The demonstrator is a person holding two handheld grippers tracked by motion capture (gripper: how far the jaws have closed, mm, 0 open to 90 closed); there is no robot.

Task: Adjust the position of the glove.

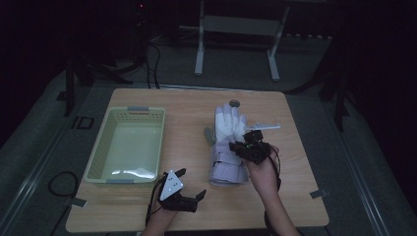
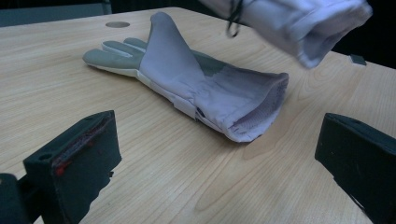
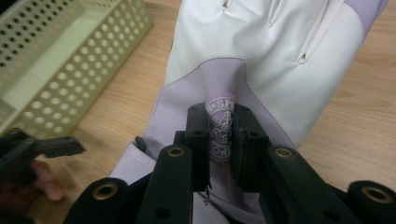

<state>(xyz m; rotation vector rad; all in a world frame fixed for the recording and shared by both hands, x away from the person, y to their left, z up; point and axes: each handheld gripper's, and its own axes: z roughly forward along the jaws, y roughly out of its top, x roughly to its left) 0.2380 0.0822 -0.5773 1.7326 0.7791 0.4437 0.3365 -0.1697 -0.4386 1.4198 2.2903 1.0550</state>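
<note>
The right tongs [image 3: 220, 140] are nearly closed and pinch a fold of fabric on the back of the upper glove [image 3: 261, 56], probably to lift it off the second glove [image 2: 187, 88] and carry it to the basket [image 1: 129, 114] at the left. The left tongs [image 1: 189, 184] are wide open and hold nothing; they wait near the front edge of the surface [image 1: 295, 196]. The held glove is right of the basket, and its long axis runs away from the person, fingers pointing to the far edge.
</note>
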